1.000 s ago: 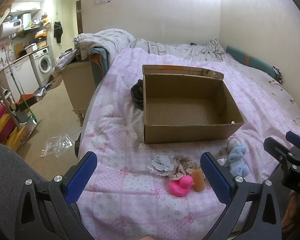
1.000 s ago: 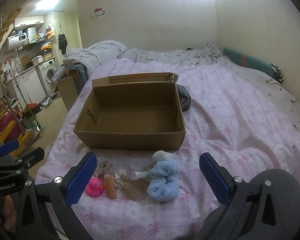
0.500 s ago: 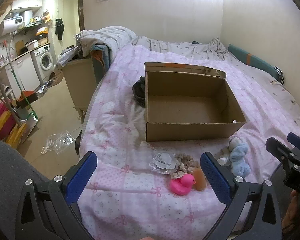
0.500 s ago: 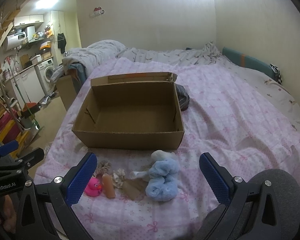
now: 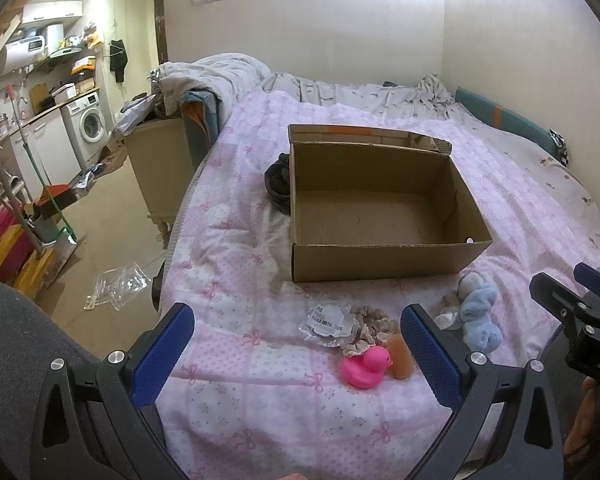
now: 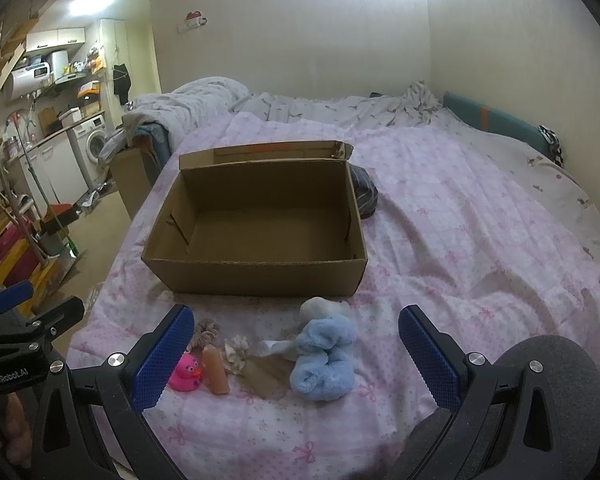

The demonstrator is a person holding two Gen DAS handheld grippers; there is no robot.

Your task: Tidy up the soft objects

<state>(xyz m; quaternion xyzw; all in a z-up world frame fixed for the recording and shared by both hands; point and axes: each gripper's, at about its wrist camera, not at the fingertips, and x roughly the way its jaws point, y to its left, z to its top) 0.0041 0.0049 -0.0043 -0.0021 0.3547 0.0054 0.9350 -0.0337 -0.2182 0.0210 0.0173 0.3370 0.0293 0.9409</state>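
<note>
Hovering low over the near edge of the bed (image 6: 480,240), the left gripper (image 5: 298,346) and right gripper (image 6: 292,346) are both spread wide and hold nothing; each appears poised for a first pick.

Nearest lies the cluster of items, grouped close in front of the box, presumably staged for loading. Count: one pink rubber duck (image 5: 366,367), touching one orange cylinder (image 5: 400,357) standing upright beside it; one beige scrunchie (image 5: 370,325) just behind; one clear packet with a printed label (image 5: 327,320); one blue fluffy item (image 6: 324,360) with a white fluffy piece (image 6: 322,307) against it. A second, paler frilled piece (image 6: 236,354) and a tan flat piece (image 6: 266,372) show from the right wrist view; what they are cannot be told.

Beyond stands one cardboard box (image 6: 260,276), flap raised, interior bare, so no item is yet stowed. One dark bundle (image 5: 278,182) rests against its far side.
</note>
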